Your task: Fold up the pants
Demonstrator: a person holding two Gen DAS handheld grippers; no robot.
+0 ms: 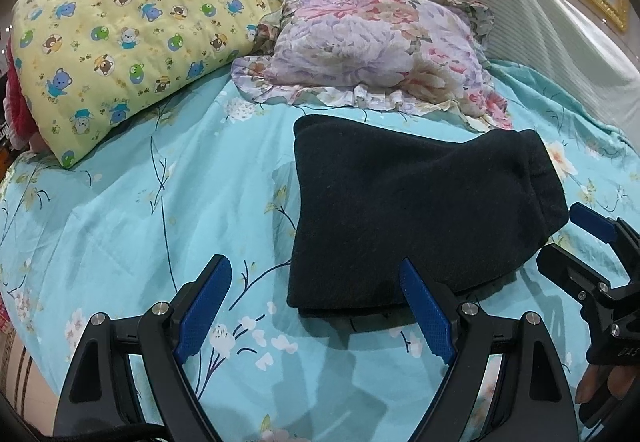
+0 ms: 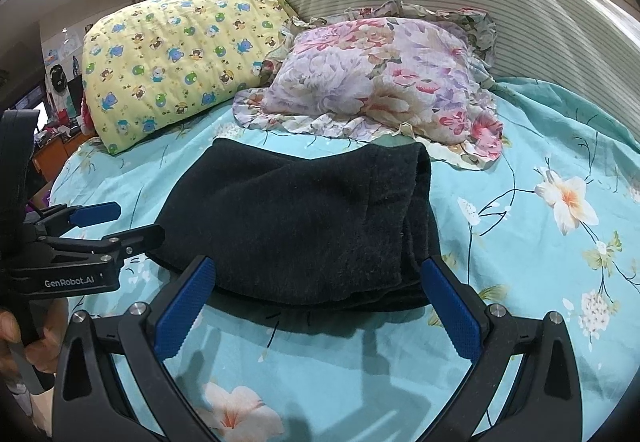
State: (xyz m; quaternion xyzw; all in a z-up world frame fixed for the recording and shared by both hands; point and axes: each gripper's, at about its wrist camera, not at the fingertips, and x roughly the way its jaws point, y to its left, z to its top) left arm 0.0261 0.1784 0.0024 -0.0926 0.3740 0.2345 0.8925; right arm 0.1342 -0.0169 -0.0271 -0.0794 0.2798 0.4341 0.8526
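Pants: black pants (image 2: 296, 218) folded on the bed sheet (image 2: 520, 262), just before the floral pillow (image 2: 384, 82)
Room: bare sheet left and right
Left gripper (image 1: 316, 306): fingers spread, empty
Right gripper (image 2: 316, 306): fingers spread, empty
Writing: "GenRobot.AI"

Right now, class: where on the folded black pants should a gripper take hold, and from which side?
Probably grip the stacked near edge of the black pants, approaching low from the front. The layers end there, slightly lifted off the bedsheet, and the open right gripper already straddles them.
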